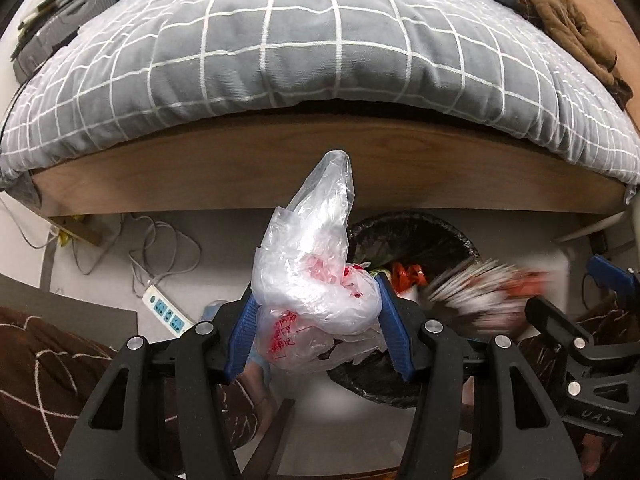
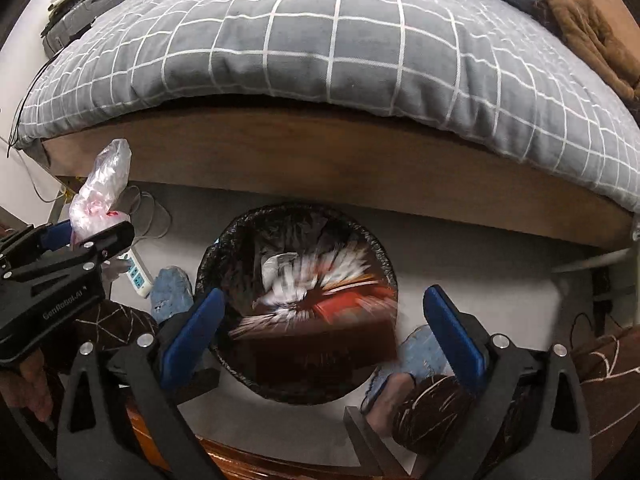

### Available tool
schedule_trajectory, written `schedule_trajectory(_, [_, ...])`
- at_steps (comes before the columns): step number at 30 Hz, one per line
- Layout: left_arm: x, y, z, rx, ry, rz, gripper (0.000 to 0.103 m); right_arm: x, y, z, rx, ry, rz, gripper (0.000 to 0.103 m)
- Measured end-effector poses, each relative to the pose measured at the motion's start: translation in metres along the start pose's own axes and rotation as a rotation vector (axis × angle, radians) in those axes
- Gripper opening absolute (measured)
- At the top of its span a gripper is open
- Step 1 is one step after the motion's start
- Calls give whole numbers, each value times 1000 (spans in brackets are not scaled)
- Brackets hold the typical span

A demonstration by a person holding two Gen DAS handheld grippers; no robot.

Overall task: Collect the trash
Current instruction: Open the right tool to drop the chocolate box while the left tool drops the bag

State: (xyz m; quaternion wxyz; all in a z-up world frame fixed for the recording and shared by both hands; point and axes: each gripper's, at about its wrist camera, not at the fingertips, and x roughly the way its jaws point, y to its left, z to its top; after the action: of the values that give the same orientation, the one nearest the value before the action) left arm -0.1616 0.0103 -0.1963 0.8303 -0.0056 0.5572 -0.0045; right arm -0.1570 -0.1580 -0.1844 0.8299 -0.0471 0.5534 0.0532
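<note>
My left gripper is shut on a crumpled clear plastic bag with red print, held above the floor just left of the trash bin. The bag and left gripper also show in the right wrist view. My right gripper is open directly above the black-lined bin. A blurred red and white packet is falling between its jaws into the bin. It also shows blurred in the left wrist view.
A bed with a grey checked duvet and wooden frame stands just behind the bin. A white power strip with cables lies on the floor at left. The person's blue slippers flank the bin.
</note>
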Motion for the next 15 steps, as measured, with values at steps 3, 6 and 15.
schedule_trajectory(3, [5, -7, 0, 16, 5, -13, 54, -4, -10, 2, 13, -11, -20, 96])
schedule_trajectory(6, [8, -24, 1, 46, 10, -31, 54, -10, -23, -1, 38, -19, -47, 96])
schedule_trajectory(15, [9, -65, 11, 107, 4, -89, 54, -19, -68, -6, 128, -34, -120, 96])
